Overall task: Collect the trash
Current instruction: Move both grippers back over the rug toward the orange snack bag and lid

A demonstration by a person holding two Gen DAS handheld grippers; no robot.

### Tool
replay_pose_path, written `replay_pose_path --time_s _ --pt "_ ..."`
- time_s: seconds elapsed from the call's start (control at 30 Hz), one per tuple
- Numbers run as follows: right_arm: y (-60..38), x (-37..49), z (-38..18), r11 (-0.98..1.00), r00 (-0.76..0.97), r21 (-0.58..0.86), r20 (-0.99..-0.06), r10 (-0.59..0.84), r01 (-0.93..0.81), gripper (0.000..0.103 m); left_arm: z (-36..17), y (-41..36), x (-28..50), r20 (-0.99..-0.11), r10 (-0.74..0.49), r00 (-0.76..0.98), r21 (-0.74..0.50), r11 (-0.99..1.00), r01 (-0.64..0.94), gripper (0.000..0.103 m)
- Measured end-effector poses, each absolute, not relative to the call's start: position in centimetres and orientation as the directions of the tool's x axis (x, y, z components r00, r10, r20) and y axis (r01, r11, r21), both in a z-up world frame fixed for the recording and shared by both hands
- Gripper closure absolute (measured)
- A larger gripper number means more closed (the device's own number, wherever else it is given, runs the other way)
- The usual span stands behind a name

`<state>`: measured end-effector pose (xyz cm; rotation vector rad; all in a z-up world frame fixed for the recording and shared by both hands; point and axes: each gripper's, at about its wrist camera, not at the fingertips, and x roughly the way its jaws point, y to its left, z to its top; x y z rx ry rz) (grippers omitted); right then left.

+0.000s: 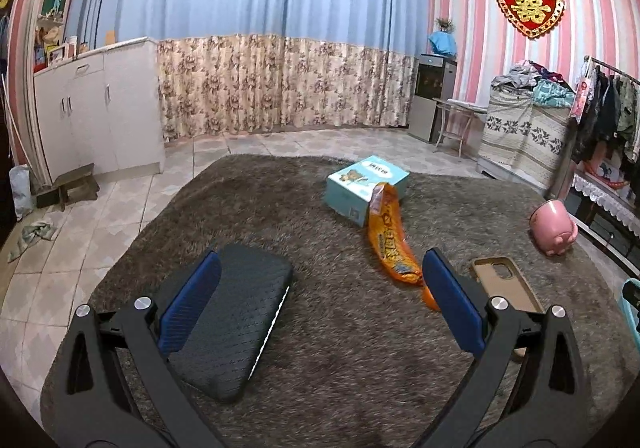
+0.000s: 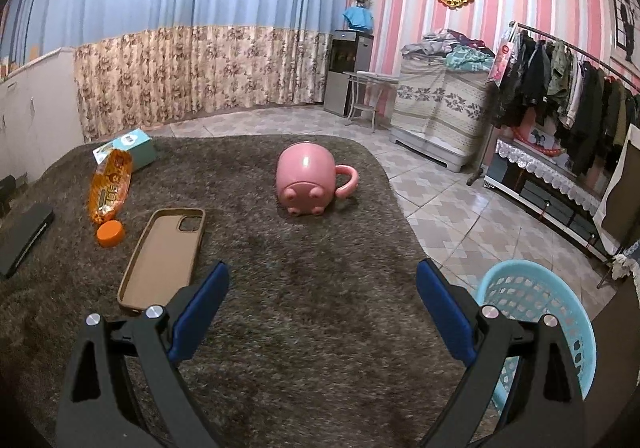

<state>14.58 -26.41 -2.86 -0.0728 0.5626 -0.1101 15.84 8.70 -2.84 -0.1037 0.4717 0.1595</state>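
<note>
A: Left wrist view: the left gripper [image 1: 320, 296] gapes empty over the rug [image 1: 320, 368]; the orange bottle [image 1: 394, 238] lies at one o'clock, long axis running toward the teal box [image 1: 362, 184].

B: Right wrist view: the right gripper [image 2: 322, 302], also spread and empty, has that bottle [image 2: 109, 190] at ten o'clock, farther off. The basket [image 2: 532, 288] sits at three o'clock. Left looks nearer.

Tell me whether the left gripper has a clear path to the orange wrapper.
Probably yes. The left gripper is open and empty, and the orange wrapper lies uncovered on the rug just ahead, with nothing between them.
</note>
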Motion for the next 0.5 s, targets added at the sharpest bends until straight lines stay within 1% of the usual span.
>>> replay_pose_path --time_s 0.2,0.4,0.43,0.47,0.5 --pt "-25.6 15.8 -3.3 0.992 0.834 -0.102 -0.54 -0.118 0.075 0.01 -2.9 9.5 16.0 -0.461 0.146 0.875 -0.056 0.98 -0.193 0.005" --pt "-22.9 18.0 -3.5 0.994 0.838 -0.108 -0.542 -0.053 -0.007 0.01 -2.1 11.3 16.5 -0.451 0.169 0.876 -0.028 0.979 -0.203 0.005" --pt "-22.0 18.6 -3.7 0.993 0.836 -0.112 -0.547 -0.032 -0.036 0.009 -2.2 11.6 16.5 -0.451 0.174 0.875 -0.022 0.978 -0.206 0.005" --pt "-21.4 18.8 -3.8 0.992 0.835 -0.116 -0.55 -0.021 -0.051 0.004 -2.3 12.0 16.7 -0.452 0.181 0.873 -0.016 0.977 -0.211 0.005" --pt "-20.4 19.3 -4.0 0.99 0.833 -0.118 -0.553 0.003 -0.082 0.004 -2.4 12.4 16.8 -0.455 0.188 0.87 -0.012 0.976 -0.217 0.005"
